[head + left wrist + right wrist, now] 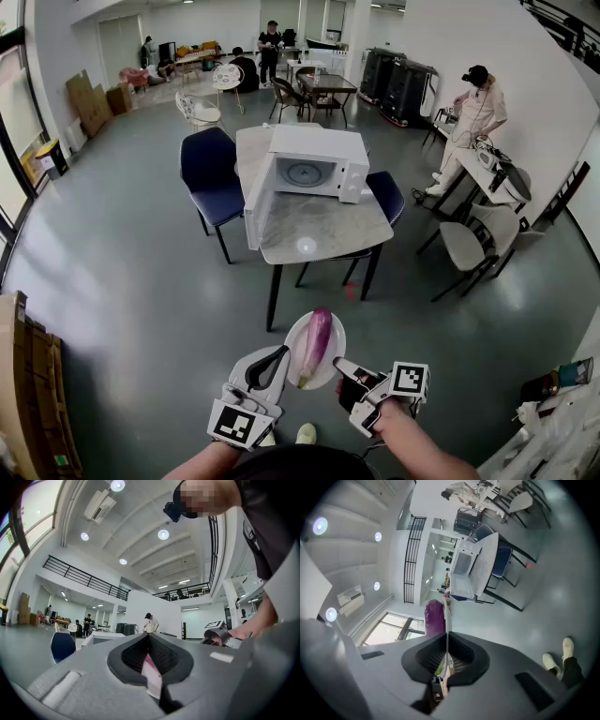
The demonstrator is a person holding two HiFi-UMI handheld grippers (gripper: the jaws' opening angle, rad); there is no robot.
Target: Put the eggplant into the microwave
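A purple eggplant [316,345] lies on a white plate [335,336] held in the air between both grippers, near my body. My left gripper [280,356] is shut on the plate's left rim, and the rim [152,679] shows between its jaws. My right gripper [340,367] is shut on the right rim. In the right gripper view the plate [446,620] runs edge-on between the jaws, with the eggplant [434,616] beyond it. The white microwave [314,167] stands ahead on a marble table [319,232], its door [257,202] swung open to the left.
Blue chairs [209,173] stand at the table's left and right sides. A person [473,117] stands at a desk on the far right, with white chairs [469,246] nearby. Cardboard boxes [28,394] sit at the left edge. Open grey floor lies between me and the table.
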